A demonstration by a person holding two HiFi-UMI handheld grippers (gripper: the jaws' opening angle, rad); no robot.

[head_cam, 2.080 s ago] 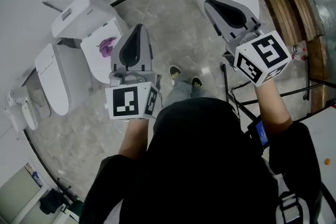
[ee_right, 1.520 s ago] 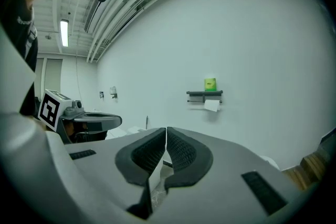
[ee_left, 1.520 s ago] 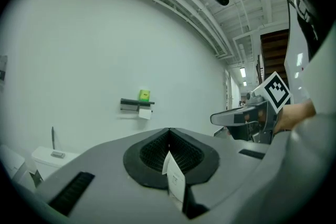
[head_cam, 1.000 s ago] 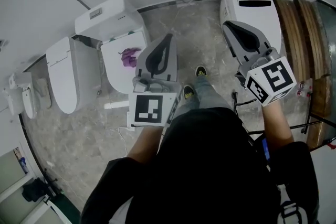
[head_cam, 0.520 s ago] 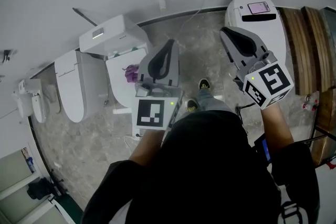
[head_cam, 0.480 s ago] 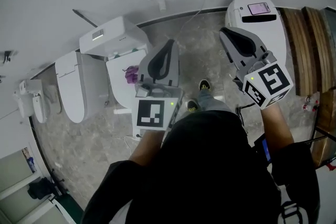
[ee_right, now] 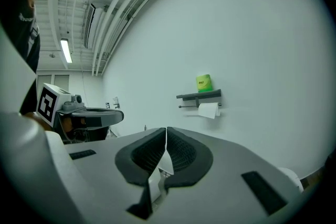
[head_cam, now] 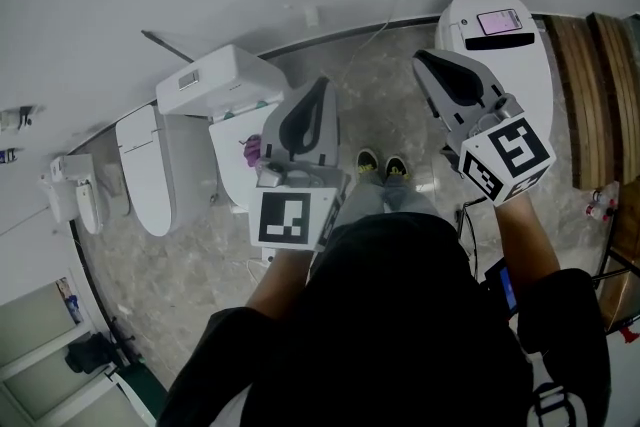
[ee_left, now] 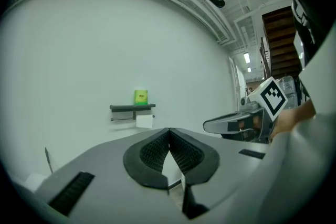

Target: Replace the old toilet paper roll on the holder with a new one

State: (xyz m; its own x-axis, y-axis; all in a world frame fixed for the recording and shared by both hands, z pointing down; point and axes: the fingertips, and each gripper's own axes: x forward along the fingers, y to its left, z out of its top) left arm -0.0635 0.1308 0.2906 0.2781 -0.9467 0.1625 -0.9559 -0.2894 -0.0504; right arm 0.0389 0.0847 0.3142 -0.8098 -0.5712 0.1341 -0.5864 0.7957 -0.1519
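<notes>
Both tools are clenched and empty as a person stands well back from a white wall: the left gripper [ee_left: 169, 131] and the right gripper [ee_right: 166, 130] each show ribbed pads pressed together with nothing between them. The old toilet paper roll [ee_right: 209, 109] hangs on the holder [ee_right: 198, 95] far ahead on the wall, with a loose sheet trailing down. A green-wrapped pack [ee_right: 203, 82] — probably the new roll — sits on the holder's top shelf directly above it. The risks lie in the approach and the first grab. Jaws that arrive closed would only nudge the roll, and a pinch on the trailing sheet would likely unwind paper rather than free the roll. A careless lift from below could also knock the green pack off its narrow perch. Underfoot, a white toilet [head_cam: 205, 80] with a purple object [head_cam: 250, 147] on it stands by the left gripper and a second toilet [head_cam: 495, 25] by the right. A thin cable [head_cam: 375, 27] crosses the stone floor [head_cam: 180, 265] between them — a trip hazard on the way to the wall.
</notes>
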